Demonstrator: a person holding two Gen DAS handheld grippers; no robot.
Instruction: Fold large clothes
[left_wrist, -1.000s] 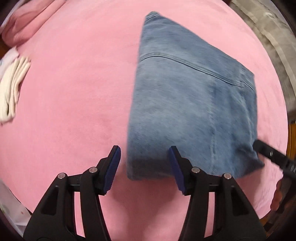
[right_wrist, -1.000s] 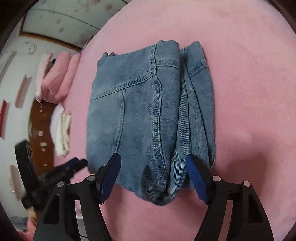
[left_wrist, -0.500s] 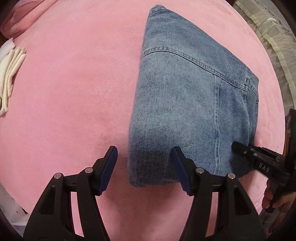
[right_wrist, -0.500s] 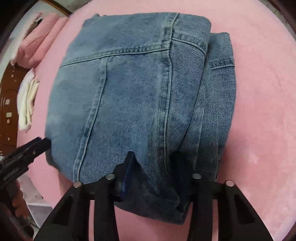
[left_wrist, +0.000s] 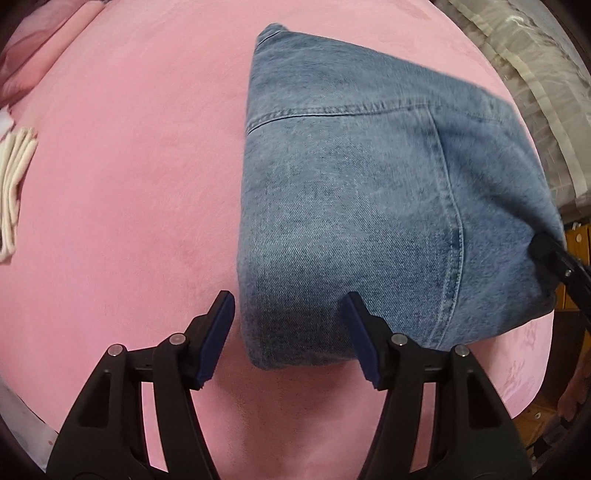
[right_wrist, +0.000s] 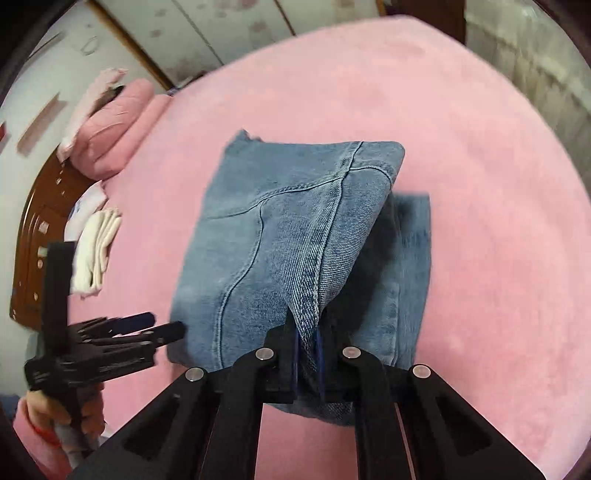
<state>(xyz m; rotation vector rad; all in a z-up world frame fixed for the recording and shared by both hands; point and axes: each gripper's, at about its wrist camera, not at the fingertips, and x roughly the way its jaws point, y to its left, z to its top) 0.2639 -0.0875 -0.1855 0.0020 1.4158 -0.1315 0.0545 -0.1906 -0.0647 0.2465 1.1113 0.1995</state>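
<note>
Folded blue jeans (left_wrist: 369, 192) lie on a pink bed cover (left_wrist: 129, 184). My left gripper (left_wrist: 288, 332) points straight down, open, its blue pads straddling the jeans' near corner without pressing on it. My right gripper (right_wrist: 308, 339) is closing, and its pads pinch a seamed edge of the jeans' (right_wrist: 280, 229) top layer. That layer is lifted into a tent above the lower layer (right_wrist: 406, 258). In the left wrist view the right gripper (left_wrist: 543, 245) holds the raised right corner. In the right wrist view the left gripper (right_wrist: 162, 328) sits at the jeans' left edge.
A folded white cloth (right_wrist: 96, 251) lies at the bed's left edge, near pink pillows (right_wrist: 114, 129) and a brown wooden headboard (right_wrist: 33, 229). Pale grey bedding (left_wrist: 535, 74) borders the far right. A hand (right_wrist: 40, 406) grips the left tool.
The right gripper's jaws went from wide apart to pinched on the jeans' near edge, then rose, pulling the top layer up. The left gripper kept its place and stayed open.
</note>
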